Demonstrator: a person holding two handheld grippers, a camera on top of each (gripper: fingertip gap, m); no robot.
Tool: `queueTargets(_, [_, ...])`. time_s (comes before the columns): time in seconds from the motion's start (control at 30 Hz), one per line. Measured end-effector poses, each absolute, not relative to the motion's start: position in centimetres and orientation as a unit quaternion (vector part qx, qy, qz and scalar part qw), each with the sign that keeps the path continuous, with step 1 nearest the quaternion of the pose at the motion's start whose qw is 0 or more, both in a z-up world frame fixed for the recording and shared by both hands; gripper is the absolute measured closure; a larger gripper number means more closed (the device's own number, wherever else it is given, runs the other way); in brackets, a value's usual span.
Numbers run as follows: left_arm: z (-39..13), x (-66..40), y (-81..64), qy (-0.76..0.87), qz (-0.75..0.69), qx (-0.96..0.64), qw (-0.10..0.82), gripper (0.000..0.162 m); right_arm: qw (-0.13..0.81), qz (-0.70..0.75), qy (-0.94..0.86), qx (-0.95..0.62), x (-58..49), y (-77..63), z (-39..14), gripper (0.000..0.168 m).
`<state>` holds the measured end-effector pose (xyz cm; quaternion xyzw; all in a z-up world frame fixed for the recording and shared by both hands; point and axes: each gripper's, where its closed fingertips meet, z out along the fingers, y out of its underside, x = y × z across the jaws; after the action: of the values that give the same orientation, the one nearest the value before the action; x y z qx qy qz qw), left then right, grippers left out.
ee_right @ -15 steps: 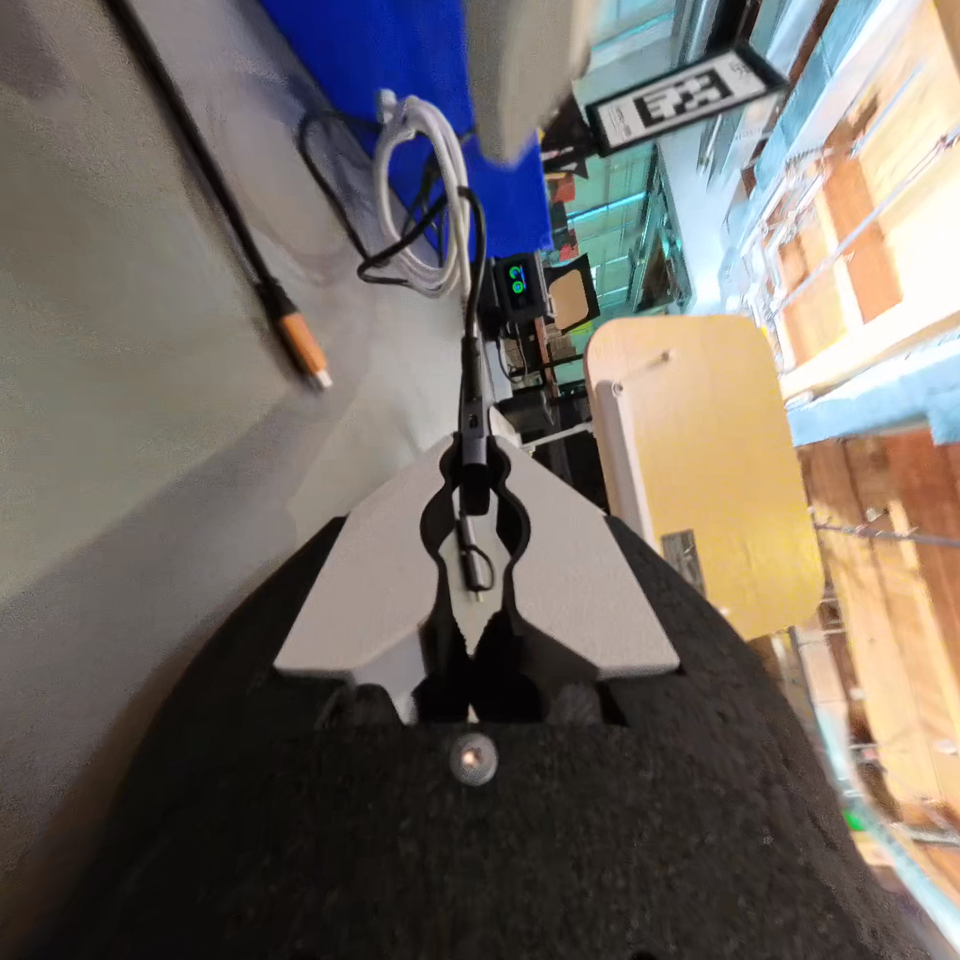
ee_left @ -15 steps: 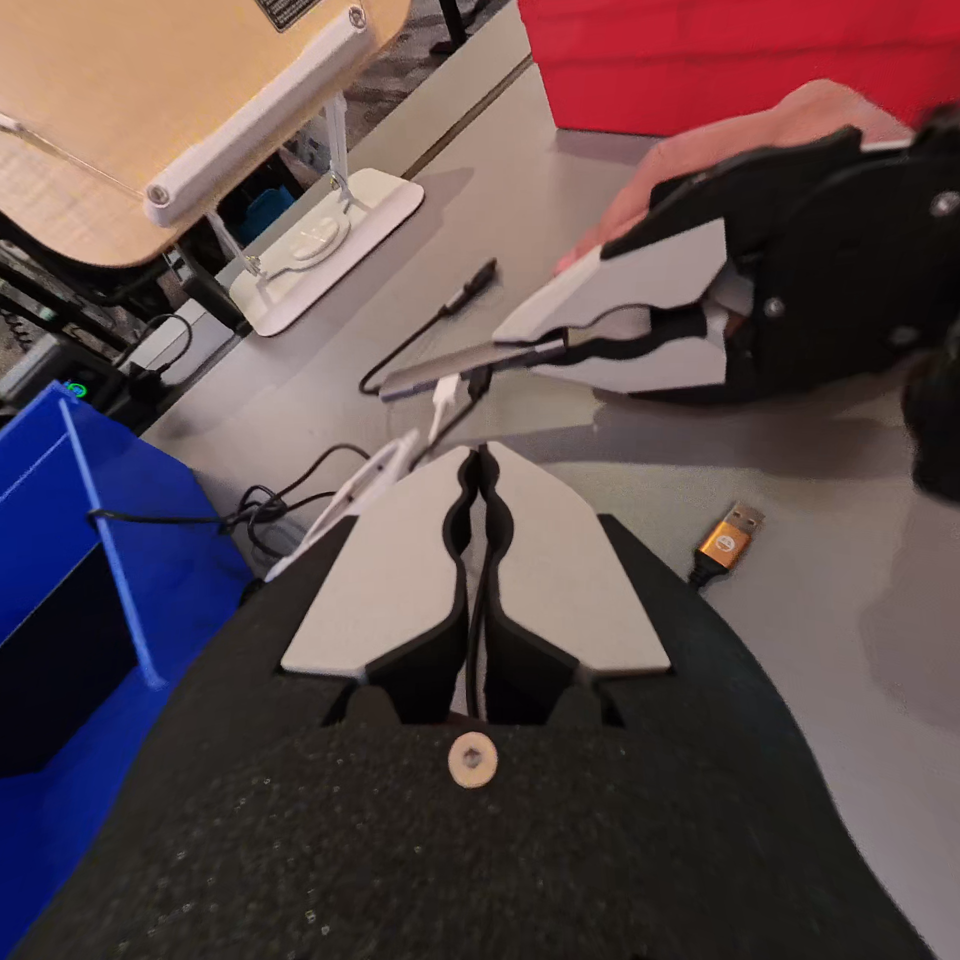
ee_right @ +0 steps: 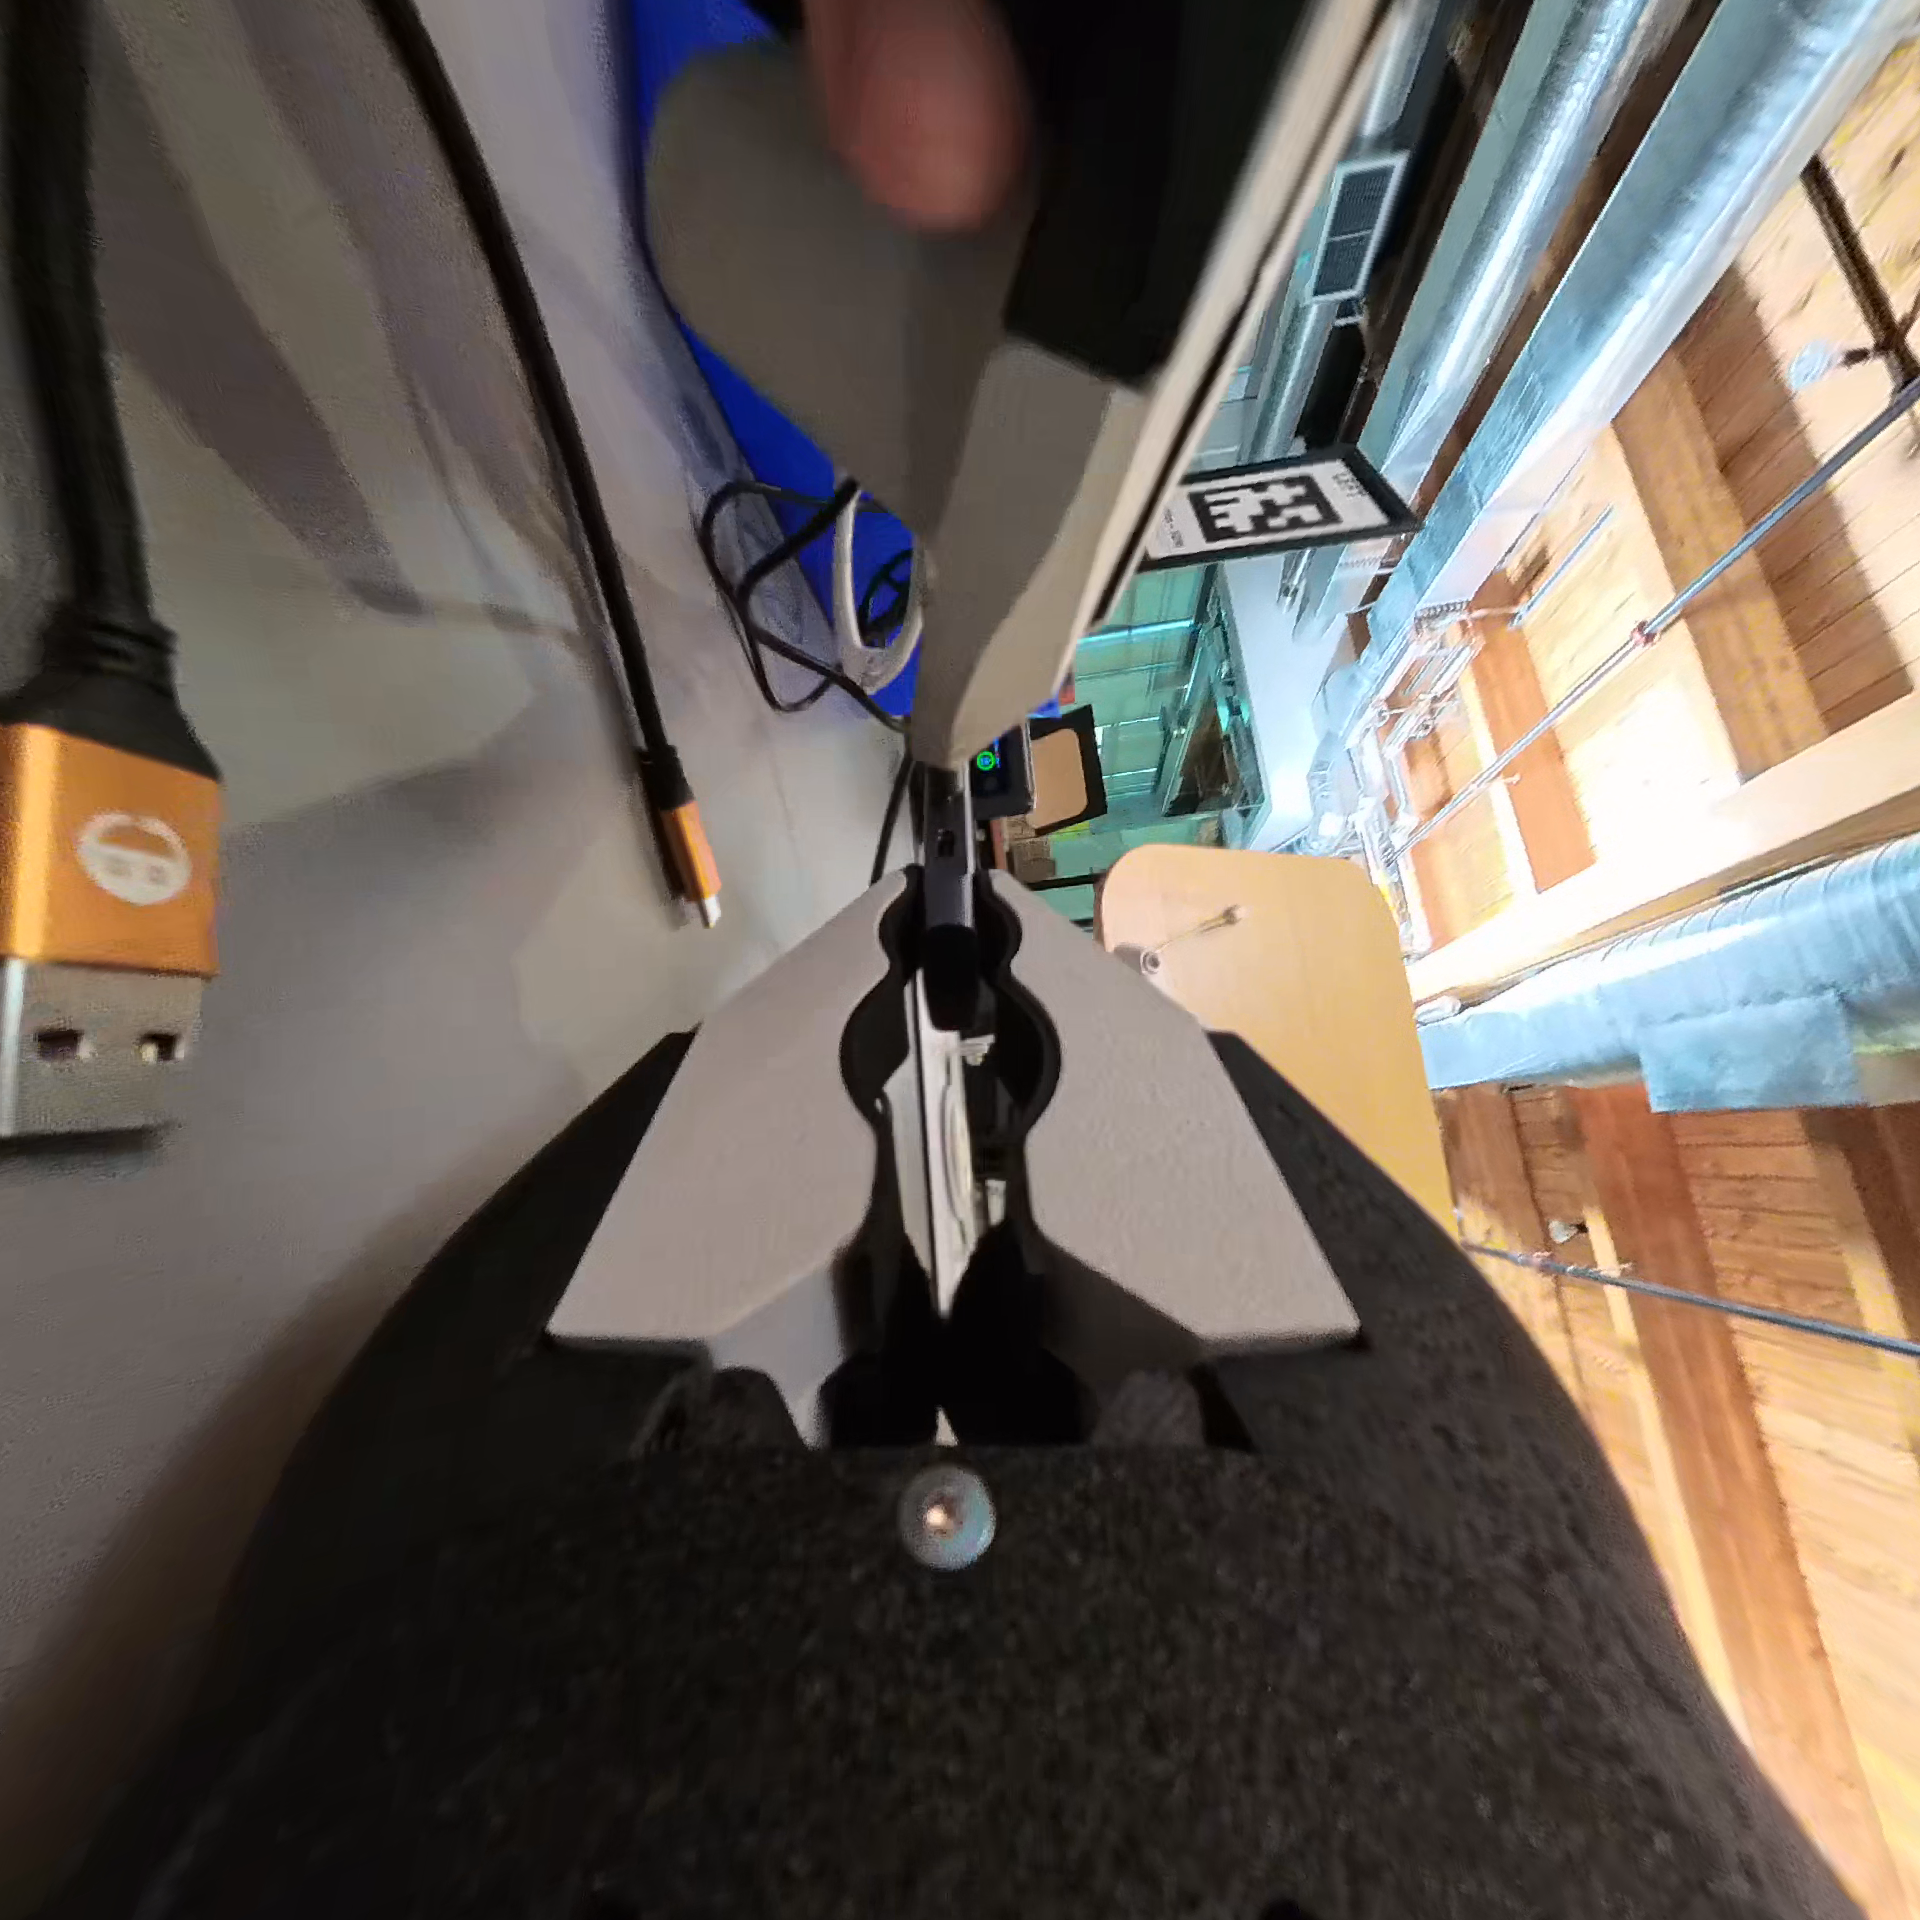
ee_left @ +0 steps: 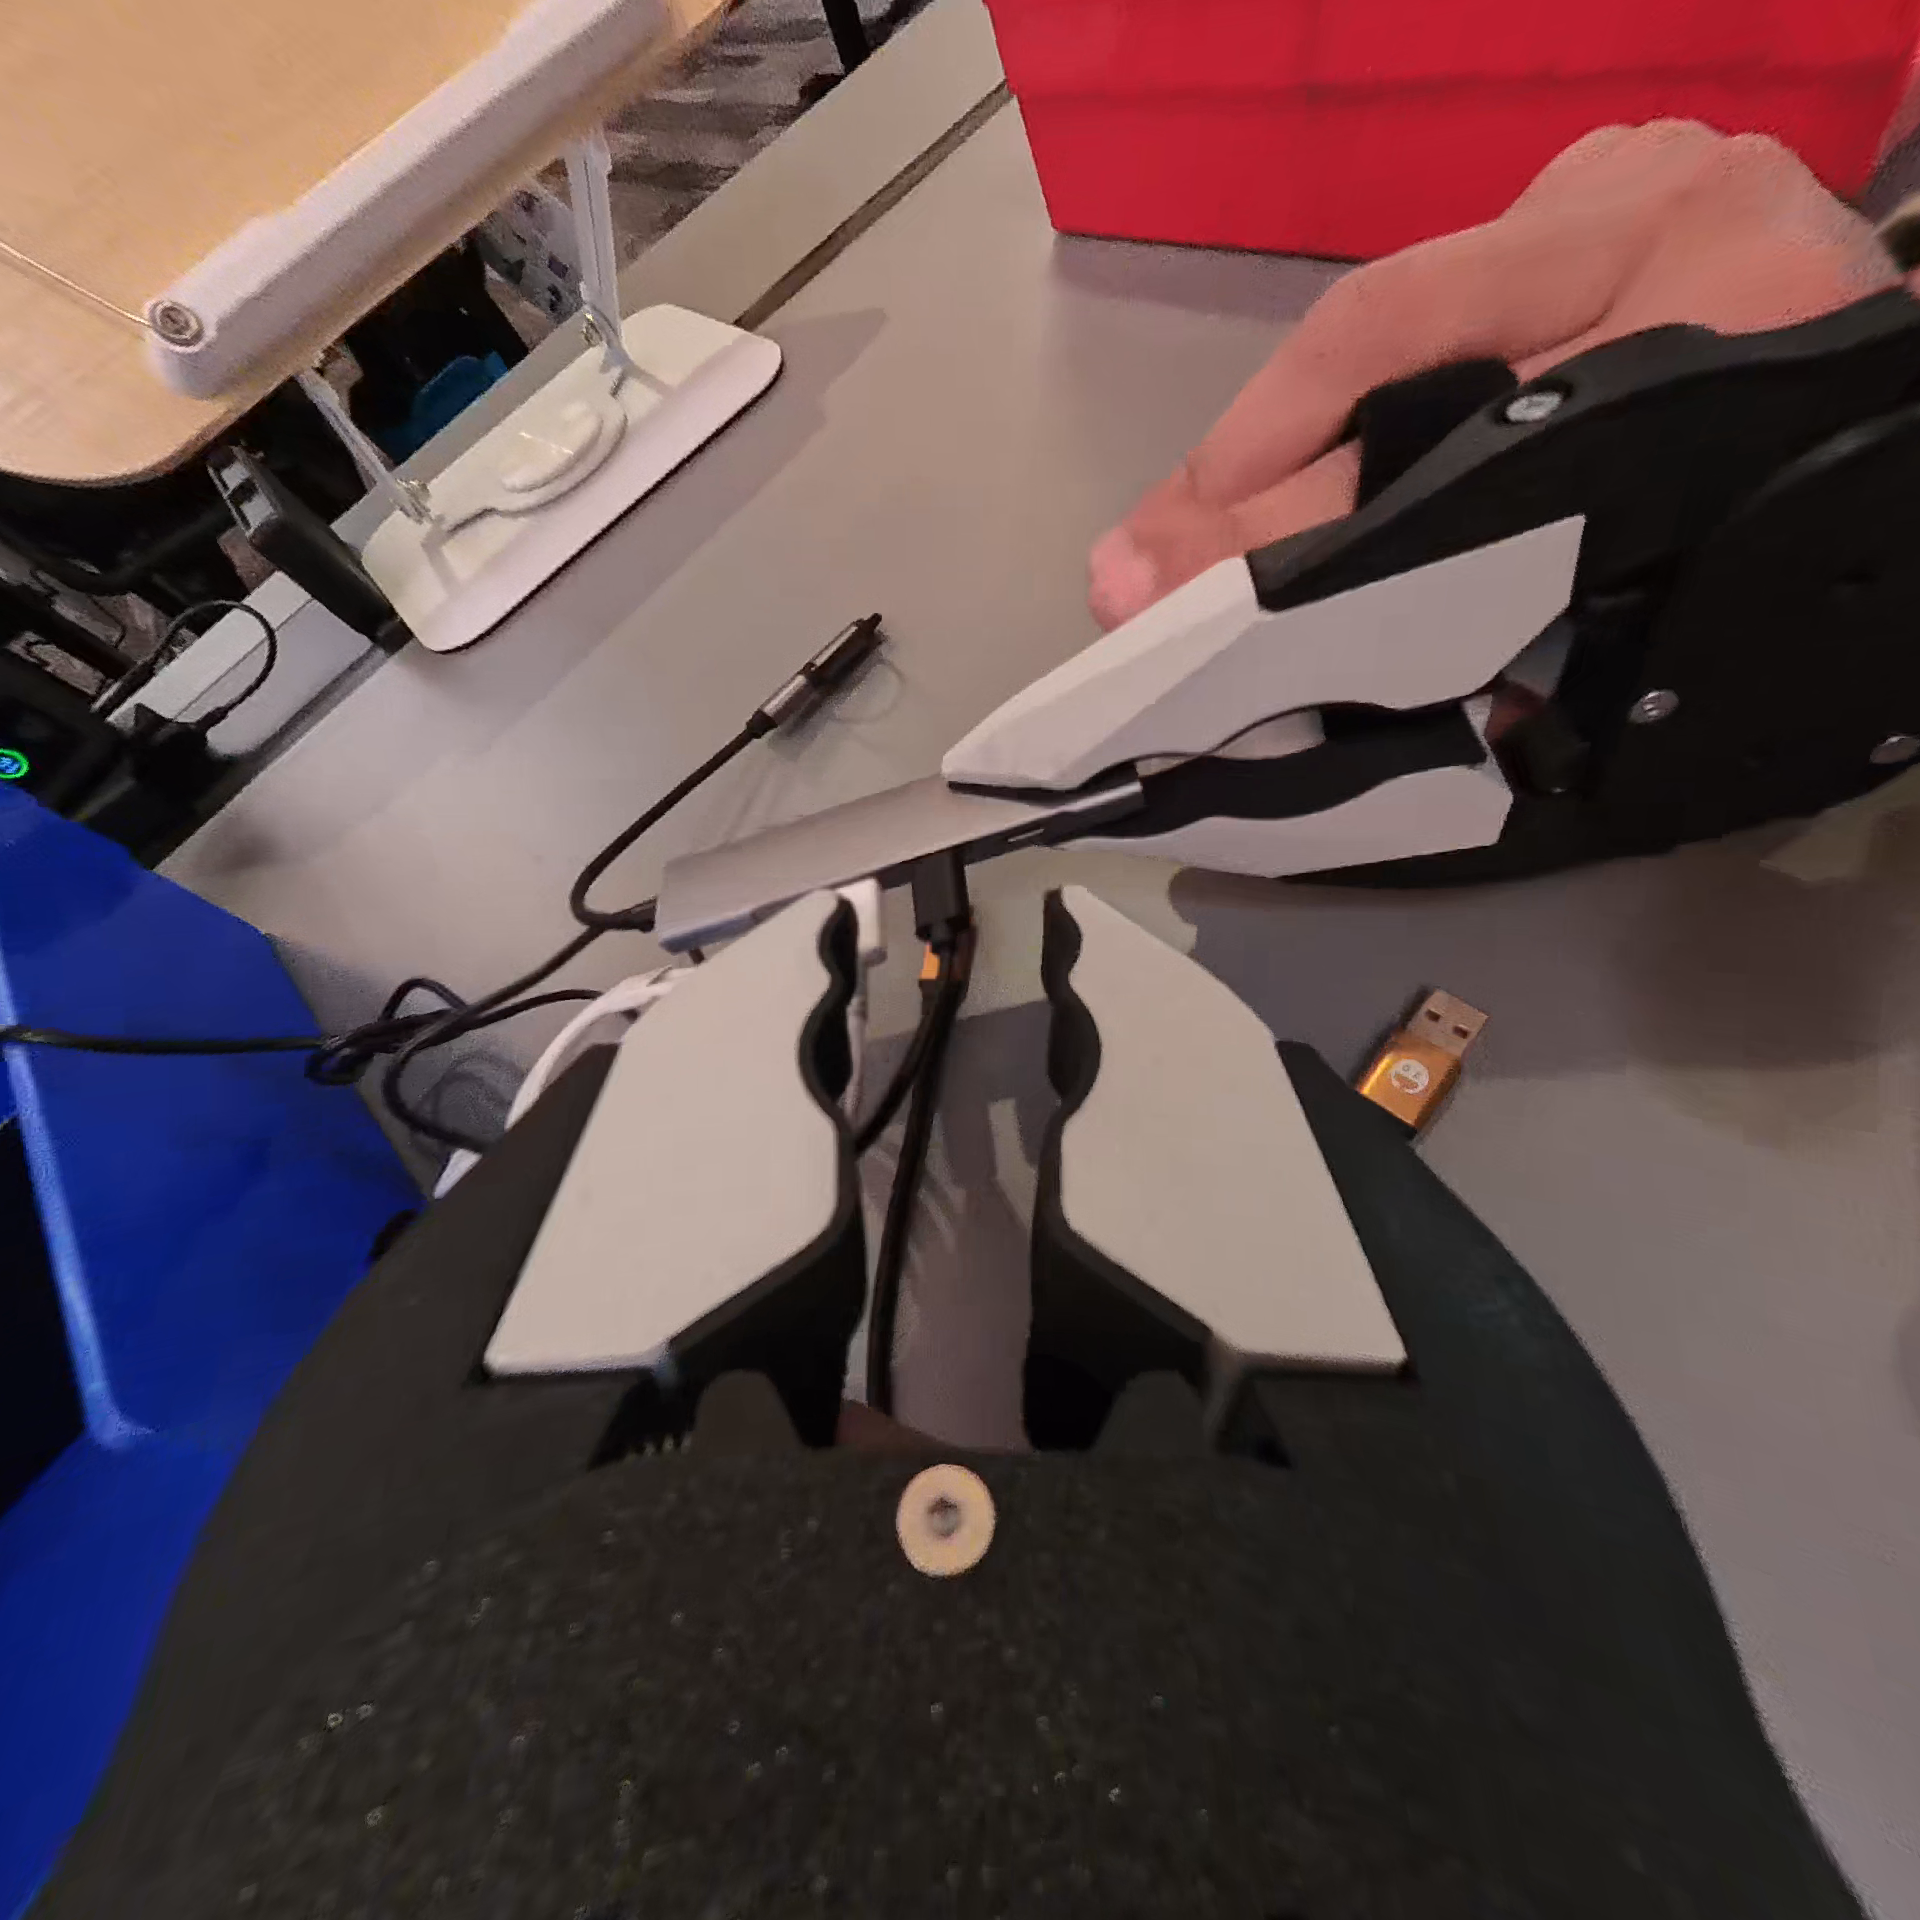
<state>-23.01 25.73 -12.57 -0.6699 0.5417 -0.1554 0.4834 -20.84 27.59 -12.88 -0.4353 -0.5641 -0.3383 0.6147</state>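
The left tongs (ee_left: 951, 914) are standing apart, gripping nothing, with a black cable (ee_left: 894, 1195) running up the gap between them to a black plug (ee_left: 940, 883) seated in the near edge of a flat grey hub (ee_left: 831, 847). The plug is sitting just ahead of the tong tips, almost between them, and a white plug (ee_left: 871, 914) is sitting beside it against the left tong's inner edge. The right tongs (ee_right: 945, 883) are clamped together on the far right end of that hub (in the right wrist view it is showing edge-on as a thin dark slab between the pads), holding it raised off the grey tabletop (ee_left: 1558, 1195). The hub's long axis is running crosswise to the left tongs, from lower left to upper right, so the left tongs are the nearer pair to the plugged-in cables. The hub's own short lead (ee_left: 665, 810) is curling away to a loose connector (ee_left: 821, 675) lying farther out on the tabletop. An orange USB plug (ee_left: 1418, 1060) is lying just right of the left tongs. A tangle of black and white cables (ee_left: 457, 1039) is trailing left toward a blue bin (ee_left: 156, 1091); a red box (ee_left: 1403, 125) and a white stand (ee_left: 582, 468) are sitting well beyond.
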Motion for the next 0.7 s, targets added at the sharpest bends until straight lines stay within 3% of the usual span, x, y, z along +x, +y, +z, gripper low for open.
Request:
queueTargets(0.07, [-12.9, -22.9, 25.6, 0.554, -0.147, -0.665, 0.478, 0.144, 0.61, -0.351, -0.571, -0.423, -21.1, 27.5, -13.0, 0.161])
queueTargets(0.17, [-13.1, -23.2, 26.1, 0.546, -0.132, -0.668, 0.488, 0.152, 0.609, -0.357, -0.573, -0.417, -21.2, 27.4, -12.9, 0.161])
queueTargets(0.53, [-13.9, -23.1, 26.6, 0.533, -0.108, -0.694, 0.472, 0.152, 0.597, -0.366, -0.58, -0.417, -21.6, 27.5, -13.2, 0.16])
queueTargets(0.7, [-12.6, -23.9, 26.1, 0.53, -0.126, -0.691, 0.475, 0.152, 0.563, -0.377, -0.536, -0.504, -17.0, 30.3, -14.1, 0.16])
